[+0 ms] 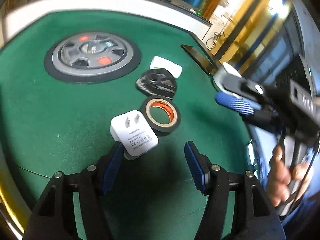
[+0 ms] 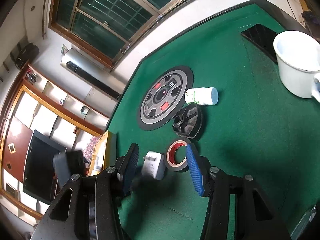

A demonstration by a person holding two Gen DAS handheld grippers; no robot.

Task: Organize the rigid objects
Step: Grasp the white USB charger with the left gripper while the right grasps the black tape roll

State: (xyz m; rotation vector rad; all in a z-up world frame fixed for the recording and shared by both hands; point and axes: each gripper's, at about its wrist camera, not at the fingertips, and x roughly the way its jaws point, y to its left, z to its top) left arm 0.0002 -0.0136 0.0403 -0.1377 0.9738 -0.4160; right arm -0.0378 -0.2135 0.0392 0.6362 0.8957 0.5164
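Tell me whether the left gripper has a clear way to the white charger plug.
Probably yes. The left gripper is open, and the white charger plug lies on the green table just ahead beside its left finger. Only the tape roll crowds the plug's far side.

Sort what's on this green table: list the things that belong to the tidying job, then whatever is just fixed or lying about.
Job items:
white plug adapter
black tape roll
black plastic disc part
white cylindrical bottle
white mug

Not part of it:
round table control panel
dark tray slot
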